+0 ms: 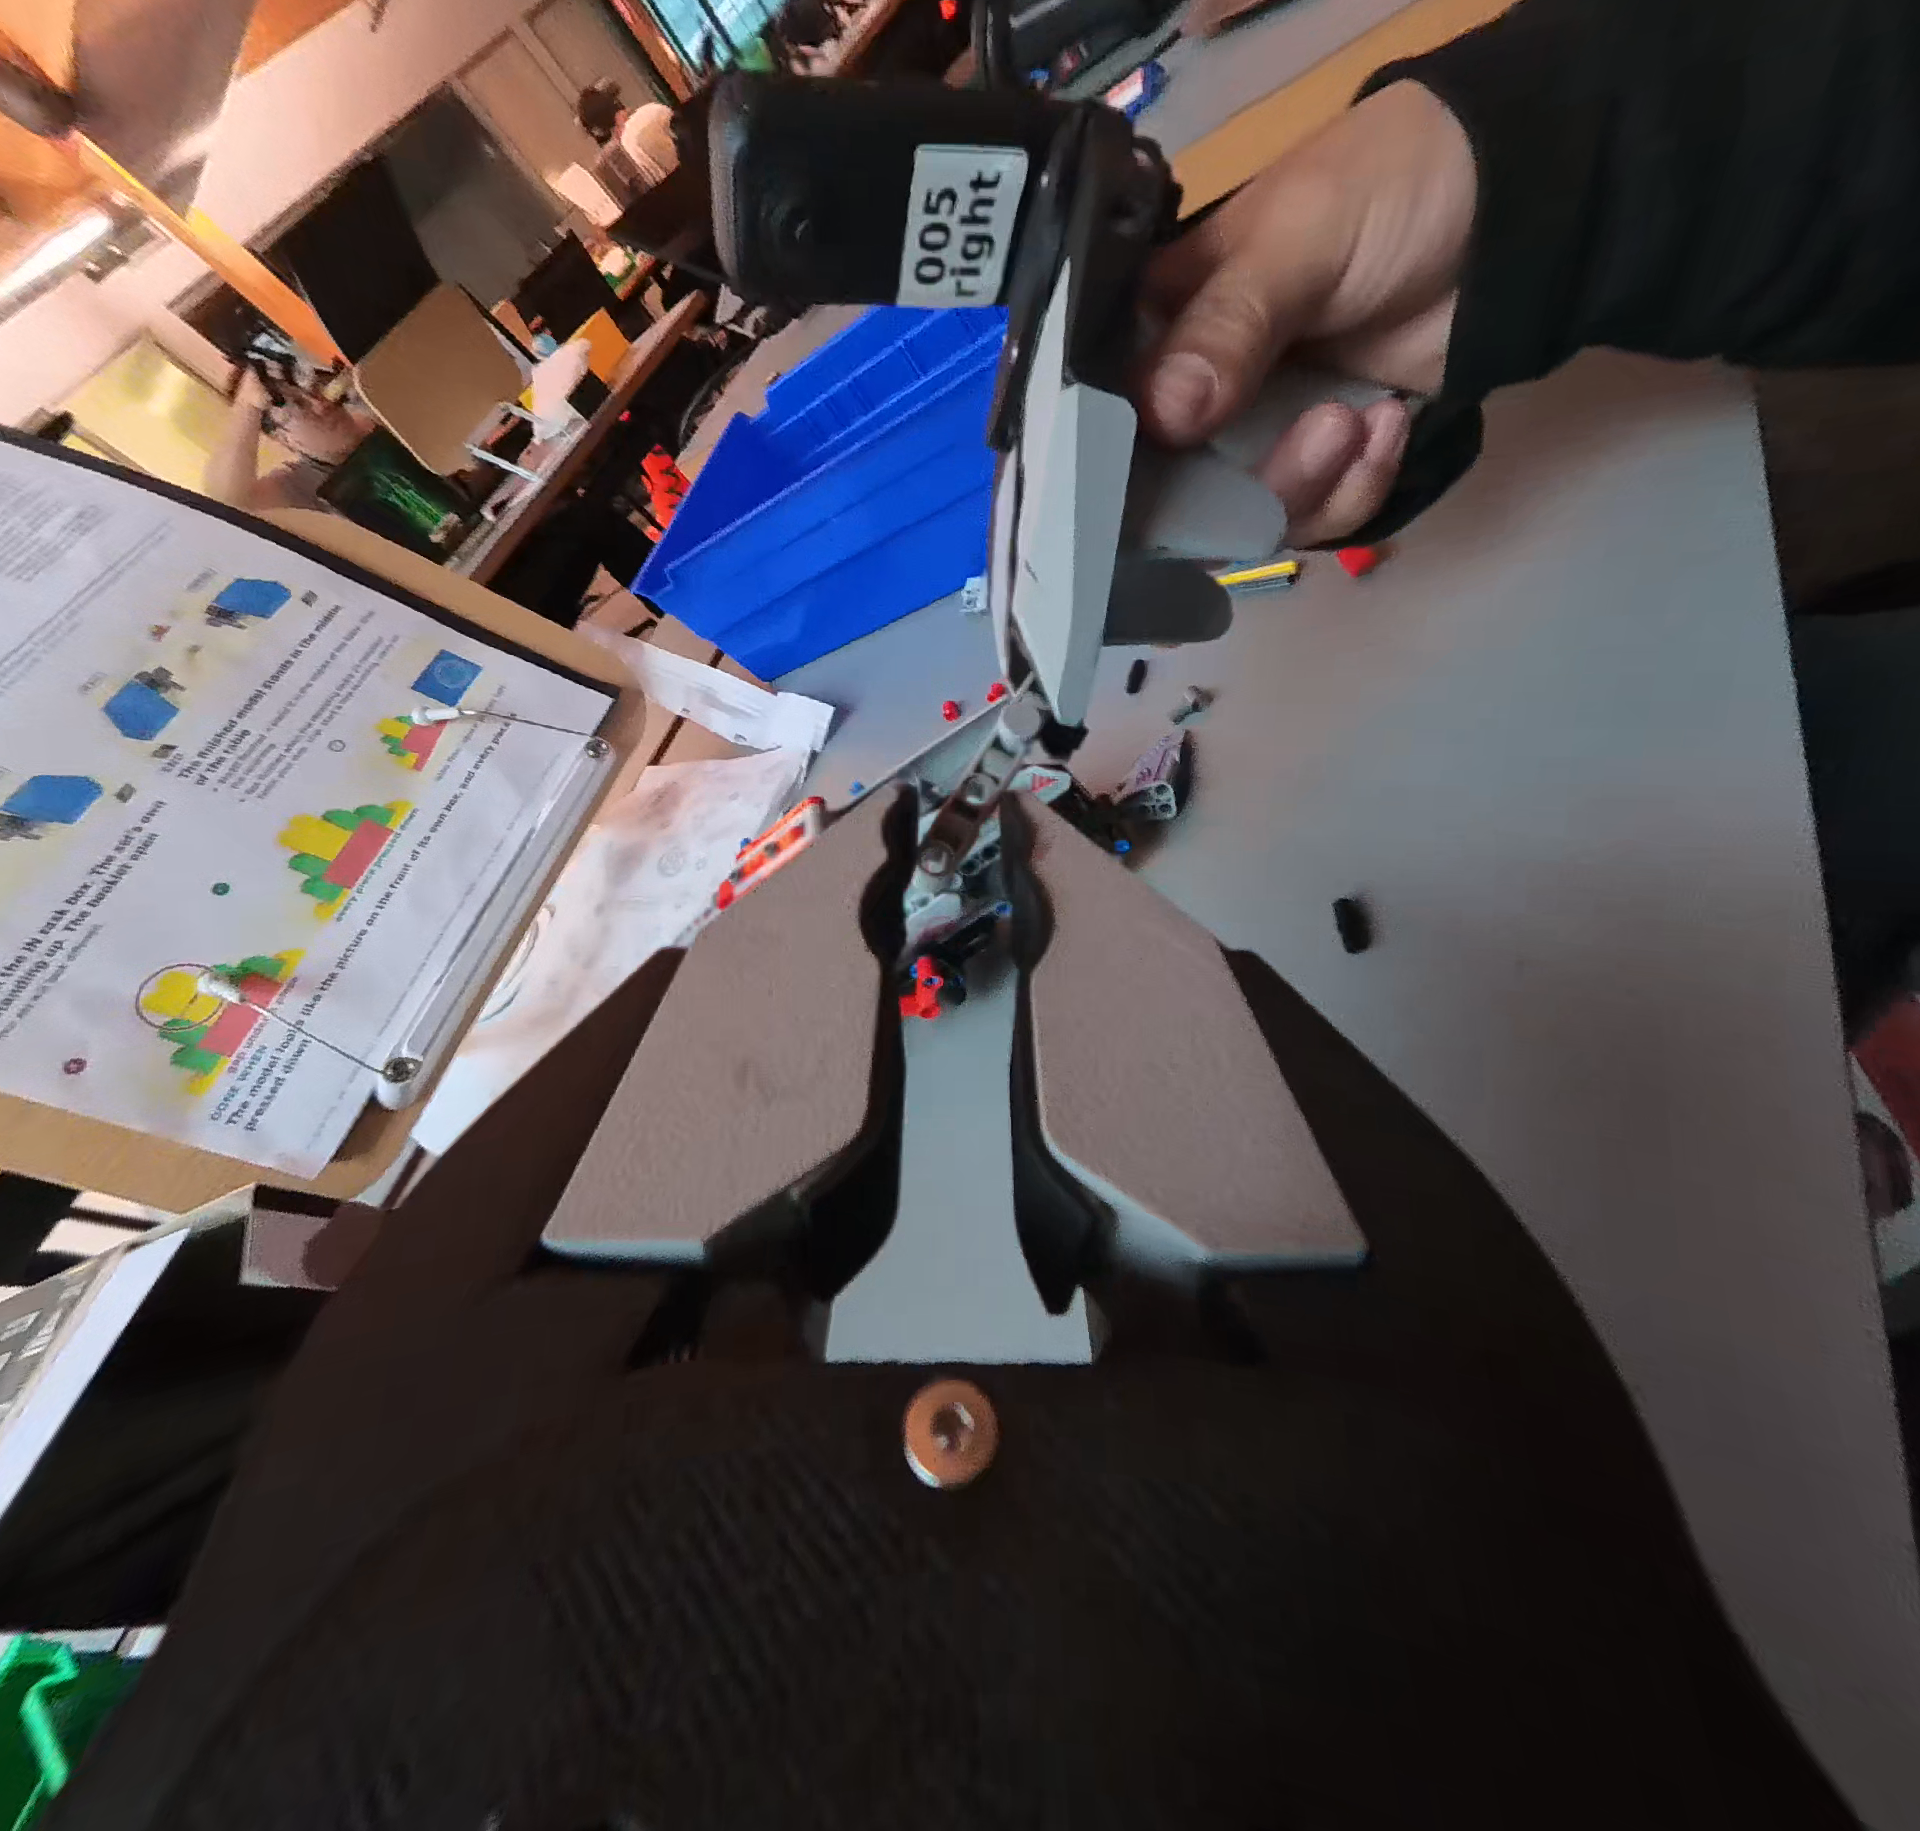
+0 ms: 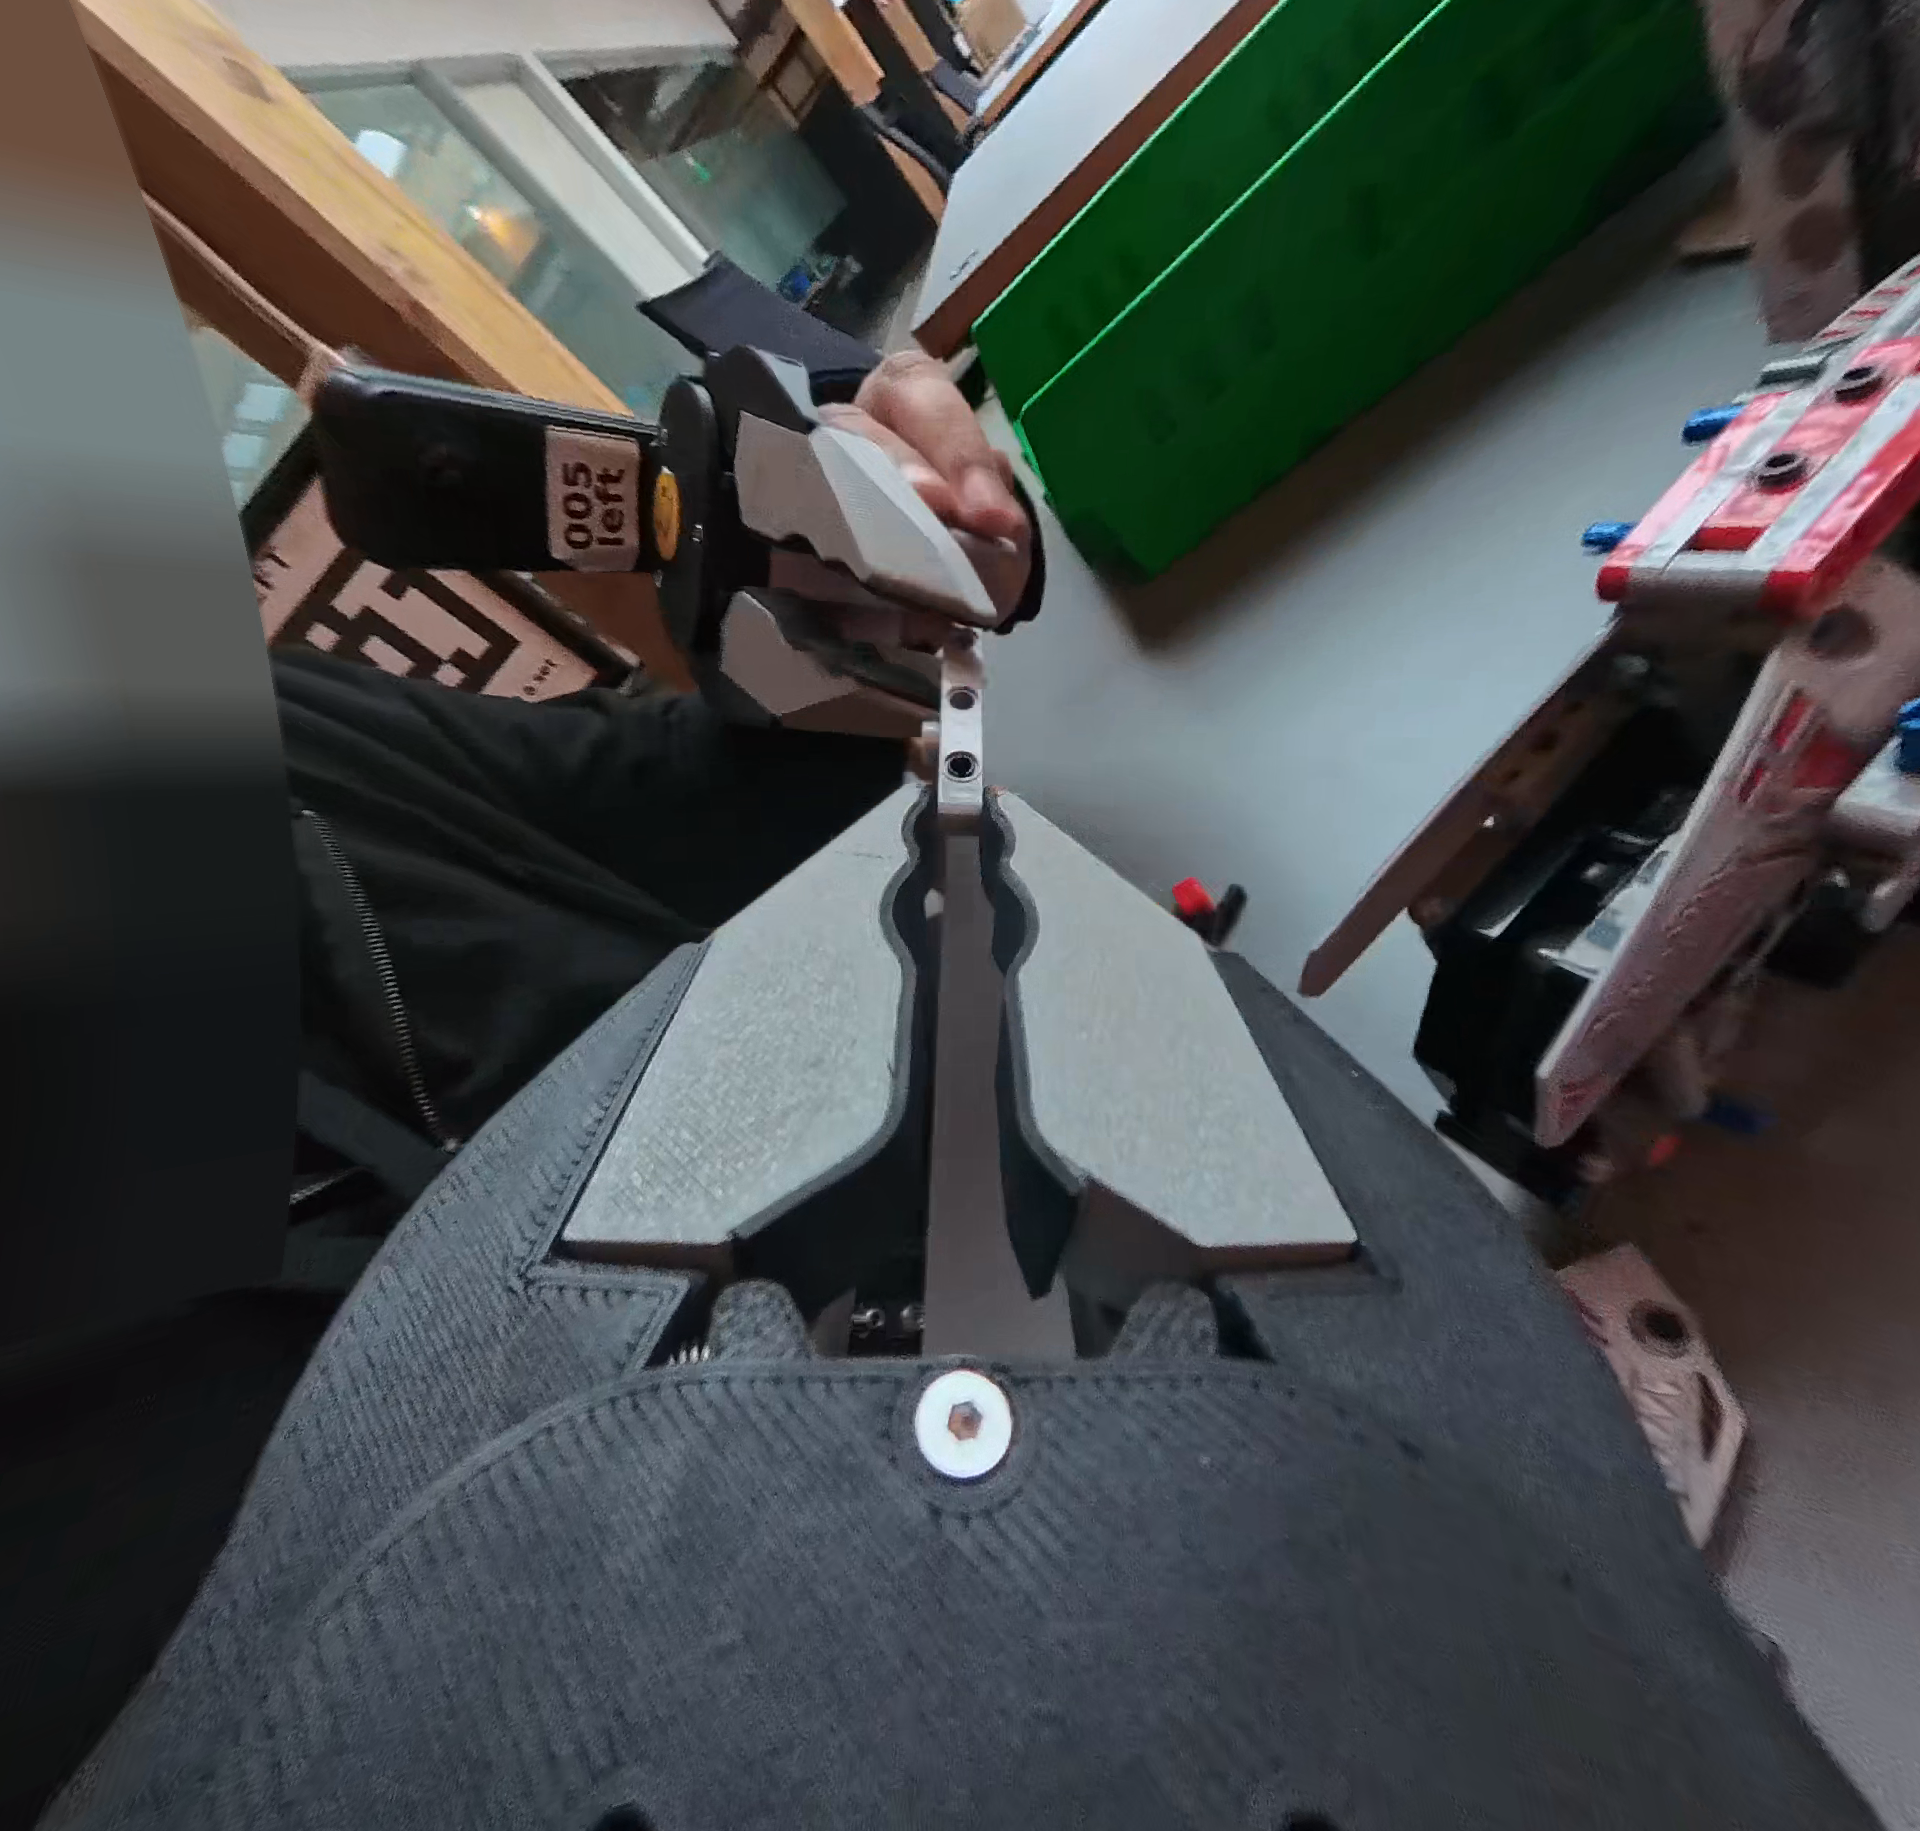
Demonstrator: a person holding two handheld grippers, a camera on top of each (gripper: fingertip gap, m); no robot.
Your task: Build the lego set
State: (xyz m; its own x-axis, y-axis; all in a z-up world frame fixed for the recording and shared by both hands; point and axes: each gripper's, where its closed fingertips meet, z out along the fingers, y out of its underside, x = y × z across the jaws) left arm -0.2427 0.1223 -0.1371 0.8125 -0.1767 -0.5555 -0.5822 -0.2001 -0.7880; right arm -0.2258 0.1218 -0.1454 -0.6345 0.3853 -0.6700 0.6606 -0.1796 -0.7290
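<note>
right wrist view alone shows both grippers' fingers clamped on one grey beam [image 2: 961, 742], green bin [image 2: 1351, 254] behind.

blue bin [image 1: 831, 493] at 11 o'clock of the left wrist view, on the grey table [image 1: 1507, 846] | clipboard with printed sheet [image 1: 270, 805] at 9 o'clock, propped on a tilt | loose papers [image 1: 717, 701] between clipboard and bin | green bins [image 2: 1351, 223] at 1 o'clock of the right wrist view, two stacked
</note>
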